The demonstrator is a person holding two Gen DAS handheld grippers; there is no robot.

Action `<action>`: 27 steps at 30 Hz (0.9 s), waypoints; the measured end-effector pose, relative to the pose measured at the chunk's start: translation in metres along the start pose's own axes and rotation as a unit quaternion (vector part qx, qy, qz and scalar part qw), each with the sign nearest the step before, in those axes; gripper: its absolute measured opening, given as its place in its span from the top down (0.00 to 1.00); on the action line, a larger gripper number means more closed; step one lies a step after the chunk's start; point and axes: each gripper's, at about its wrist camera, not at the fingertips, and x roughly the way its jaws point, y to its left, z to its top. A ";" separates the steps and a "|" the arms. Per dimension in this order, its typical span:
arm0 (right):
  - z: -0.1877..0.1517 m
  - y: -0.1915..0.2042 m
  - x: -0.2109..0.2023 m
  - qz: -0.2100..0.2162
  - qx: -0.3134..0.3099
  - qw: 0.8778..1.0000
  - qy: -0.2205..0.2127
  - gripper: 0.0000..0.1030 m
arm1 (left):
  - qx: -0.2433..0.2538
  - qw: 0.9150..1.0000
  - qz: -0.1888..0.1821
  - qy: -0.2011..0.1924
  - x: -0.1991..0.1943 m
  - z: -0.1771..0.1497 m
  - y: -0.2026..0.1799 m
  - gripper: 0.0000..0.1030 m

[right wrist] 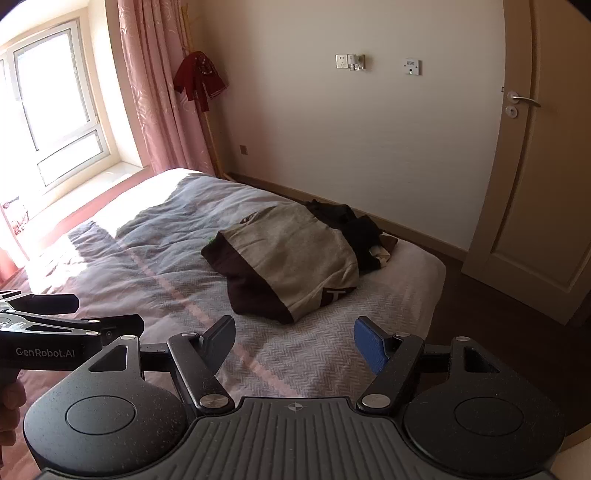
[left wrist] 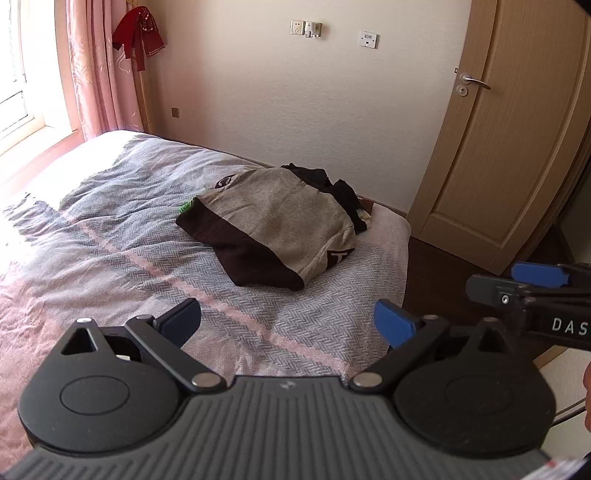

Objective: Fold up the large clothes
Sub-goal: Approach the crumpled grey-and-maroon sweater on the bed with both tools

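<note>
Sweater (left wrist: 280,218) beyond both spread jaws

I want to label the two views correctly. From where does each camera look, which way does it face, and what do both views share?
Left wrist: sits behind the open left claw, above the bed, facing the grey and brown garment and the door; the right claw enters at the right edge.
Right wrist: sits behind the open right claw, facing the same garment; the left claw and part of a hand show at left.
Shared: bed, garment, door, pink curtain, red cloth hanging beside it.
</note>
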 end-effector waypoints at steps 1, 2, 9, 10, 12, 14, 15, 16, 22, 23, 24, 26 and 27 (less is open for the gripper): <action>0.000 0.002 0.001 -0.002 0.000 1.000 0.000 0.34 | 0.000 1.000 0.000 0.001 0.000 0.000 0.001 0.04; 0.001 0.004 0.001 -0.002 0.000 1.000 0.001 0.34 | 0.000 1.000 0.000 0.001 0.001 0.000 0.002 0.04; 0.001 0.014 0.004 -0.004 -0.001 1.000 0.001 0.34 | 0.005 1.000 -0.004 0.000 -0.001 -0.001 0.018 0.04; 0.001 0.015 0.006 -0.004 0.000 1.000 0.002 0.34 | 0.005 1.000 -0.004 0.000 -0.001 -0.001 0.018 0.04; 0.001 0.018 0.009 -0.005 0.002 1.000 0.003 0.34 | 0.007 1.000 -0.004 0.001 0.000 -0.001 0.022 0.04; 0.001 0.019 0.012 -0.007 0.004 1.000 0.005 0.34 | 0.009 1.000 -0.005 0.002 0.001 0.000 0.025 0.04; 0.001 0.020 0.013 -0.007 0.005 1.000 0.005 0.34 | 0.011 1.000 -0.006 0.003 0.002 0.002 0.028 0.04; 0.001 0.021 0.014 -0.007 0.005 1.000 0.004 0.34 | 0.012 1.000 -0.005 0.003 0.003 0.002 0.029 0.04; 0.006 0.026 0.022 -0.008 0.002 1.000 0.005 0.34 | 0.011 1.000 -0.008 0.002 0.007 0.004 0.034 0.04; 0.007 0.026 0.024 -0.007 0.002 1.000 0.006 0.34 | 0.010 1.000 -0.007 0.003 0.007 0.004 0.035 0.04; 0.008 0.026 0.026 -0.006 0.001 1.000 0.008 0.34 | 0.010 1.000 -0.007 0.005 0.009 0.004 0.036 0.04; 0.011 0.027 0.030 -0.005 -0.001 1.000 0.010 0.34 | 0.009 1.000 -0.006 0.007 0.011 0.005 0.038 0.04; 0.011 0.027 0.032 -0.004 -0.003 1.000 0.012 0.34 | 0.007 1.000 -0.005 0.008 0.012 0.006 0.039 0.04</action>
